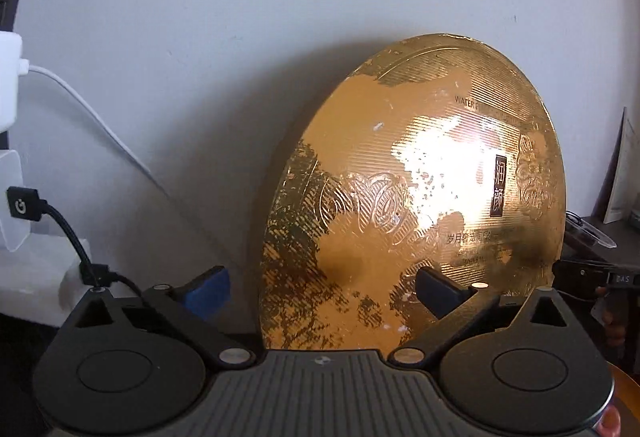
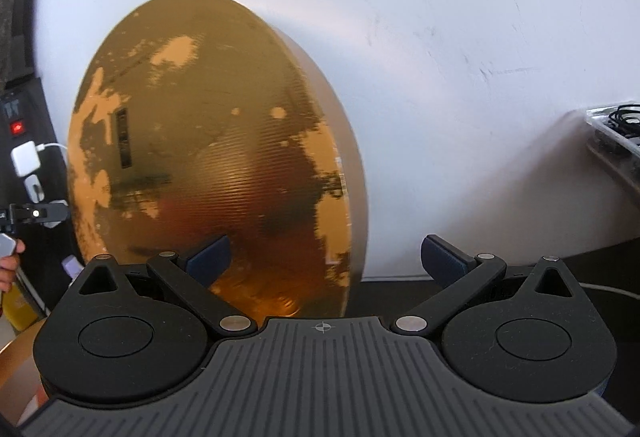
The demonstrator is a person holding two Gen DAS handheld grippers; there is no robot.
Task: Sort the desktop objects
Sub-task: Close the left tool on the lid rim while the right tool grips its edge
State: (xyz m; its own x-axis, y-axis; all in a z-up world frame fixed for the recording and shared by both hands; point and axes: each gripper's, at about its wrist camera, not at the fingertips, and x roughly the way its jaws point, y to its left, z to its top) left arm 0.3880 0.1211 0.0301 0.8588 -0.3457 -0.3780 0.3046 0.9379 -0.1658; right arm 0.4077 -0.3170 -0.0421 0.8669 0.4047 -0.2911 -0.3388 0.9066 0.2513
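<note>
A round gold tin [image 1: 420,189] with embossed patterns and Chinese lettering stands on its edge, leaning against the white wall. My left gripper [image 1: 326,291] is open, with one blue-padded finger left of the tin's rim and the other in front of its face. In the right wrist view the gold tin [image 2: 208,165] fills the left half, its brown side wall showing. My right gripper [image 2: 326,257] is open too, one finger before the tin's face and the other past its right rim. Neither gripper holds anything. The tin's base is hidden behind the gripper bodies.
A white charger [image 1: 8,85] with a white cable and a black USB plug [image 1: 24,205] sit at the left by white foam [image 1: 36,277]. A power strip with a red light [image 2: 16,127] is further left. A clear tray of cables [image 2: 616,133] stands at the right.
</note>
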